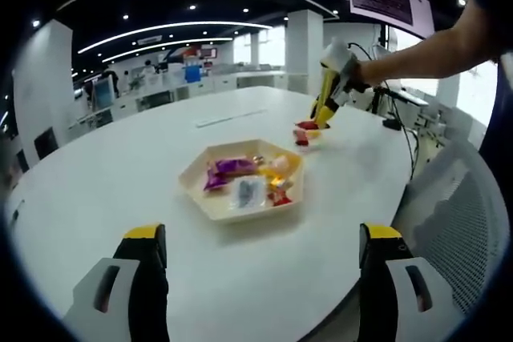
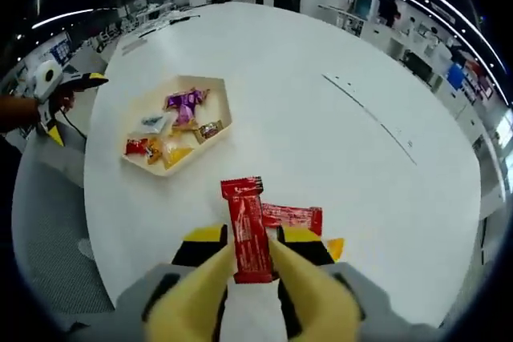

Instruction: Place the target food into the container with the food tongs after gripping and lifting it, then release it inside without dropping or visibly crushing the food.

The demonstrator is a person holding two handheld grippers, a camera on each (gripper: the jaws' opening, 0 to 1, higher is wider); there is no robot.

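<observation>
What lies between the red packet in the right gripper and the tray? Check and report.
Nothing visible. The right gripper holds the red snack packet, and bare white table runs from it to the hexagonal tray, which already holds several snacks. A second red packet lies beside, off the path.

Rows of ceiling lights point(image 1: 168, 28) and strip lamps give bright, even light over the white tabletop point(image 1: 120, 166), which shows mild glare and only faint shadows. Fisheye bending curves the tabletop's edge. Distant desks beyond the tabletop look soft and blurred.

Red snack bar point(image 2: 247, 234) upright between yellow tongs point(image 2: 248, 294); hexagonal tray point(image 2: 210, 138) holding wrapped snacks, well apart
</observation>
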